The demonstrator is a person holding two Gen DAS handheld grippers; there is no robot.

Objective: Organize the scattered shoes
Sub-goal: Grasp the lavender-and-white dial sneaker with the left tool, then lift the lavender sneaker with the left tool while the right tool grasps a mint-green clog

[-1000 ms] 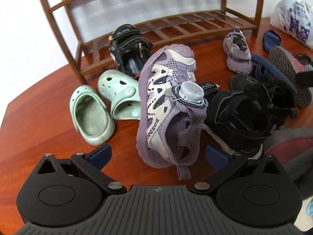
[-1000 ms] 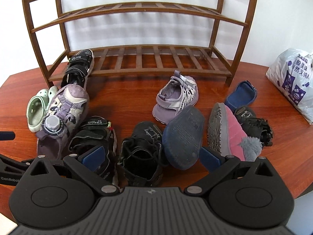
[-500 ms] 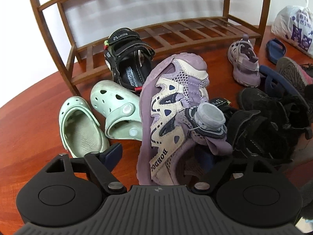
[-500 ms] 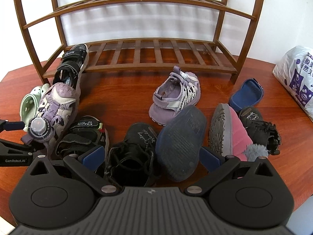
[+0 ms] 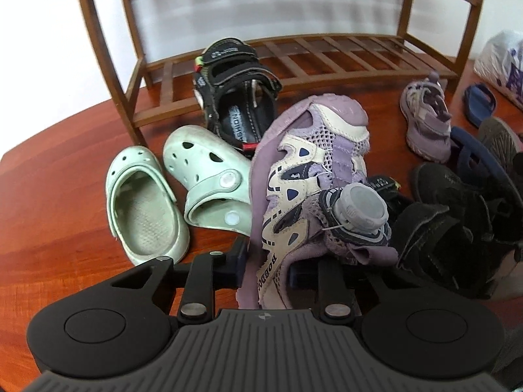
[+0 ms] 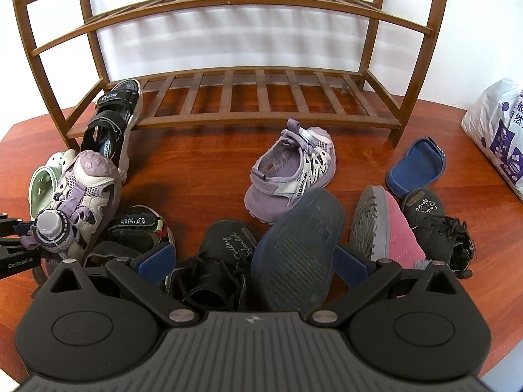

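Left wrist view: the left gripper [image 5: 266, 269] has its jaws pinching the heel of the purple sandal [image 5: 307, 176], toe pointing away, raised above the table [image 5: 49, 202]. Just left of the jaws lie two mint clogs [image 5: 143, 202]; beyond them a black sandal [image 5: 238, 98] leans on the bottom shelf of the wooden rack [image 5: 327, 55], which holds nothing else. Right of the jaws, black shoes [image 5: 457, 215] crowd together. Right wrist view: the right gripper [image 6: 253, 261] hovers with jaws spread over a black sneaker [image 6: 215, 258] and an upturned navy slipper [image 6: 297, 241]. Ahead stands the second purple sandal [image 6: 291, 170]; right of the jaws lie a pink shoe [image 6: 389, 225], a blue slide [image 6: 416, 166] and a plastic bag [image 6: 500, 130].
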